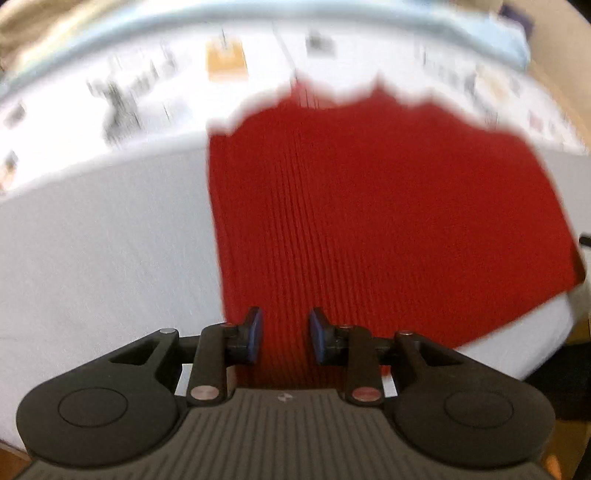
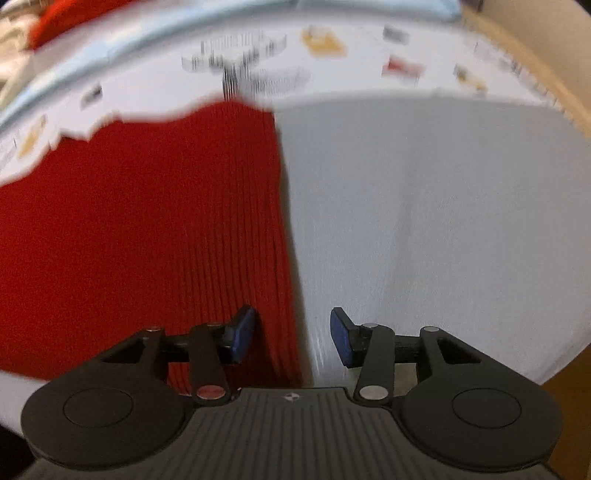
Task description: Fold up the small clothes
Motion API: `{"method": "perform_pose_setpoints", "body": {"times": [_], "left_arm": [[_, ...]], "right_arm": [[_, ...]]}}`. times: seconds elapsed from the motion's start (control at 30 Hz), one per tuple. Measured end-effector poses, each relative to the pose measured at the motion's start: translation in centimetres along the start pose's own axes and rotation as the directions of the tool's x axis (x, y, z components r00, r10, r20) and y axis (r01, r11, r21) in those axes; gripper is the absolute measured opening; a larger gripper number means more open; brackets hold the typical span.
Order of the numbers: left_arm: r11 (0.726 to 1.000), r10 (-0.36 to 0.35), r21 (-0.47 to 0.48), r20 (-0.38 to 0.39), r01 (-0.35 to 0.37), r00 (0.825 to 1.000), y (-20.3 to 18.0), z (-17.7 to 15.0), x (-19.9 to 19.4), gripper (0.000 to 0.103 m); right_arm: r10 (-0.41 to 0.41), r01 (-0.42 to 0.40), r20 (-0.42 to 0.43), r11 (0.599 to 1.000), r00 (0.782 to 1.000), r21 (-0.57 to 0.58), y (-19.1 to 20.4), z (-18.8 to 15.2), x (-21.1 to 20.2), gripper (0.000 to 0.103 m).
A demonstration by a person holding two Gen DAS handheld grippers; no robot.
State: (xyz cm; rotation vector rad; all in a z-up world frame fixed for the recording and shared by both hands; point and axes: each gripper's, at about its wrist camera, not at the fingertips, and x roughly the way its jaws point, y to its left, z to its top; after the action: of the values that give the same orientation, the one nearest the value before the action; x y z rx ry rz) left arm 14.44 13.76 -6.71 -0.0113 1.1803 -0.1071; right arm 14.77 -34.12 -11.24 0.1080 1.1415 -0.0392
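A red ribbed knit garment (image 1: pixel 369 206) lies flat on a white cloth surface (image 1: pixel 103 240). My left gripper (image 1: pixel 286 336) is open, its blue-padded fingers (image 1: pixel 255 334) over the garment's near left part with nothing between them. In the right wrist view the same garment (image 2: pixel 140 229) fills the left half. My right gripper (image 2: pixel 293 334) is open over the garment's right edge, its left finger (image 2: pixel 242 334) above the red knit and its right finger above the white cloth (image 2: pixel 443 221). Both views are motion-blurred.
Beyond the garment lies a white sheet printed with small pictures (image 1: pixel 225 59), with a pale blue band (image 1: pixel 461 26) behind it. The surface's near right edge drops to a brown floor (image 2: pixel 569 391). Another red item (image 2: pixel 62 18) shows at the far upper left.
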Motion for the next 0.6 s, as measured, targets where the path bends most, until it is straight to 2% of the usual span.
{"method": "perform_pose_setpoints", "body": {"times": [0.1,0.2,0.27,0.33,0.37,0.4,0.43,0.5,0.6], "left_arm": [[0.998,0.053,-0.048,0.161,-0.045,0.986,1.4,0.9,-5.0,0.034],[0.993,0.101,-0.095,0.286,-0.077,0.953,2.9,0.5,-9.4,0.044],[0.992,0.098,-0.105,0.362,-0.063,0.927,3.6,-0.3,-11.5,0.044],[0.991,0.117,-0.112,0.433,-0.076,0.894,4.0,-2.2,-12.7,0.044],[0.988,0.135,-0.123,0.455,-0.088,0.88,4.0,-2.8,-12.8,0.045],[0.981,0.164,-0.168,0.452,-0.096,0.877,4.5,-3.6,-12.6,0.045],[0.976,0.172,-0.2,0.432,-0.092,0.885,5.1,-3.5,-12.5,0.044],[0.968,0.2,-0.228,0.471,-0.1,0.859,5.8,-4.0,-13.1,0.045],[0.962,0.242,-0.234,0.473,-0.145,0.847,6.0,-4.5,-14.0,0.046]], "right_arm": [[0.025,-0.017,0.123,0.998,0.992,-0.068,0.8,0.2,-2.7,0.047],[0.027,0.003,0.234,0.992,0.972,-0.129,1.3,0.3,-6.0,0.047],[0.071,-0.043,0.286,0.994,0.956,-0.104,1.3,0.0,-7.8,0.047],[0.108,-0.087,0.316,0.993,0.943,-0.078,1.8,-1.1,-8.9,0.047],[0.119,-0.102,0.319,0.992,0.94,-0.07,2.2,-1.8,-9.1,0.047],[0.127,-0.114,0.315,0.992,0.941,-0.057,2.3,-2.3,-9.0,0.047],[0.136,-0.13,0.307,0.991,0.942,-0.039,2.6,-3.2,-9.2,0.047],[0.156,-0.158,0.291,0.987,0.944,-0.017,3.9,-3.7,-8.7,0.047],[0.156,-0.148,0.272,0.988,0.95,-0.047,6.8,-4.7,-8.3,0.047]]}}
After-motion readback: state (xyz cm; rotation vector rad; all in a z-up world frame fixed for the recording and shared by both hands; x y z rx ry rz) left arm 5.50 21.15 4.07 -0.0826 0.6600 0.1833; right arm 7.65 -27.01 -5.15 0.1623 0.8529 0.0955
